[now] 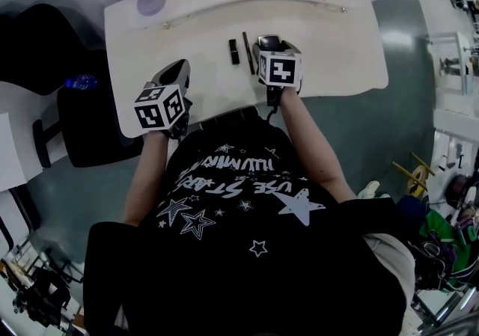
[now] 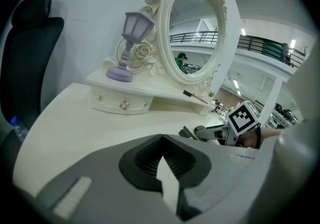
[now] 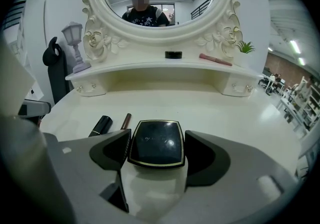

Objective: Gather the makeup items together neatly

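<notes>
A square black compact (image 3: 156, 143) with a gold rim lies flat between the jaws of my right gripper (image 3: 157, 137), which is shut on it at the middle of the white vanity table (image 1: 337, 50). The head view shows the same compact (image 1: 269, 43) at that gripper's (image 1: 271, 47) tips. Just left of it lie a black lipstick (image 3: 101, 125) and a thin brown pencil (image 3: 125, 120), side by side. My left gripper (image 2: 162, 137) is shut and empty, and it hovers over the table's front left part (image 1: 178, 72).
The raised shelf under the oval mirror (image 2: 192, 33) carries a round black compact (image 3: 173, 54), a pink pencil (image 3: 215, 59), a small green plant (image 3: 245, 47) and a lilac lamp (image 2: 131, 43). A black chair (image 1: 82, 117) stands left of the table.
</notes>
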`<state>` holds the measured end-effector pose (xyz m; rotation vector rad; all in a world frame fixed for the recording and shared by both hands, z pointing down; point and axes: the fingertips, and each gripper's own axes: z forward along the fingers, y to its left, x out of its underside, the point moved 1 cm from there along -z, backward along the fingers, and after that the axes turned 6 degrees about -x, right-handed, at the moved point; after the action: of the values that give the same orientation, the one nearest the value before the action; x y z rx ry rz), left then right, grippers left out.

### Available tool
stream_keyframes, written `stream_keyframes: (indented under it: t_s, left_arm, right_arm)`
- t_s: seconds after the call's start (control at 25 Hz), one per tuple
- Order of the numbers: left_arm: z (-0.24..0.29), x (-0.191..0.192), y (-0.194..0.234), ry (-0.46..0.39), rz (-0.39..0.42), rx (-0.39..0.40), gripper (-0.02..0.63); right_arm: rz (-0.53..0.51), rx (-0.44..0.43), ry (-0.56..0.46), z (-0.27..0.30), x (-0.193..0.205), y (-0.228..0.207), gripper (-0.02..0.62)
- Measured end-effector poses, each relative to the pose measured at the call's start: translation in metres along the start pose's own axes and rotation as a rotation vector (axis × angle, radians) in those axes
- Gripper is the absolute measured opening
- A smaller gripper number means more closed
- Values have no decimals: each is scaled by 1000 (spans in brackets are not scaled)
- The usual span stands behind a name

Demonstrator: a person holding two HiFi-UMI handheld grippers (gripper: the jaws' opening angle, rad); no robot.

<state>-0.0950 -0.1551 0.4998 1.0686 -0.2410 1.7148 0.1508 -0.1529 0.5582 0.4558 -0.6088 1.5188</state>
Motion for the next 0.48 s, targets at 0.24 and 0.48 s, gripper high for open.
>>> stream_keyframes:
  t_s: [0.24, 0.48]
  left_arm:
    - [-2, 2, 5, 3, -2, -2, 0]
    - [-2, 0, 8, 1, -5, -8, 0]
  right_arm:
    - [-18, 0, 6, 4, 1, 2, 364]
    - [0, -2, 7, 7, 3, 1, 365]
